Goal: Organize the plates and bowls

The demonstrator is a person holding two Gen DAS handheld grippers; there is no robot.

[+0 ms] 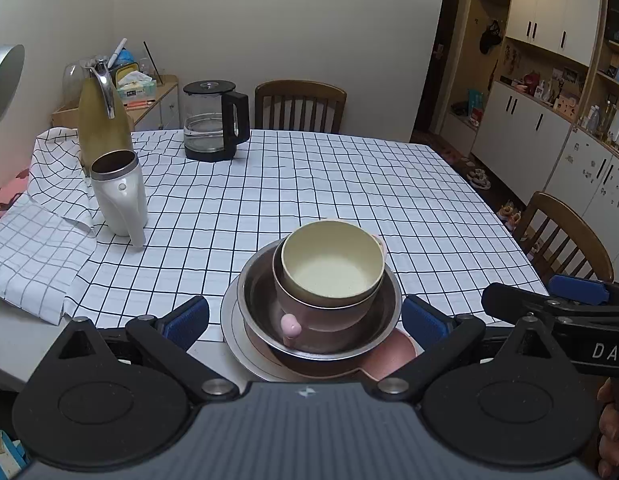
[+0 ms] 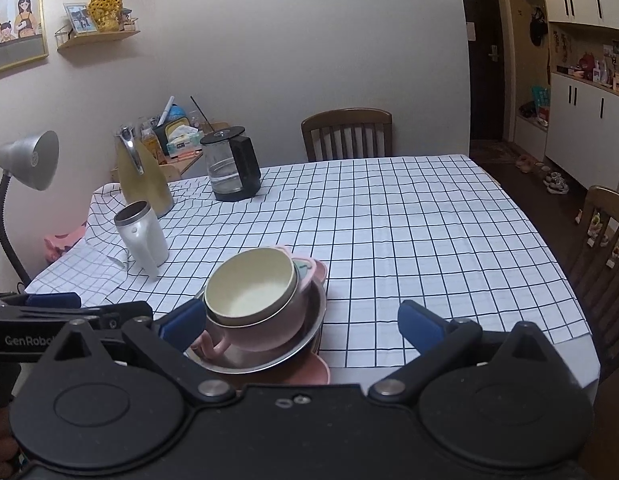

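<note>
Stack (image 1: 321, 300): sitting at table's (image 1: 349, 184) near edge; rigid, slippery, likely top-heavy.
Hold: taking steel bowl (image 1: 383, 320) rim looks safest.
Left gripper (image 1: 305, 320): gaping, straddling stack.
Right gripper (image 2: 301, 326): gaping, empty.

The right tool (image 2: 299, 322) hangs wide open beside the stacked dishes: a cream bowl (image 2: 251, 284) nests inside a pink cup (image 2: 265, 328), inside a steel bowl (image 2: 269, 356).

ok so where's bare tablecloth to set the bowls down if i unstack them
Widest free patch: tablecloth right of and beyond the dish stack, up to the far chair. A smaller patch lies between stack, white mug and glass kettle. Crowded: far-left corner, with yellow jug and bunched cloth.
</note>
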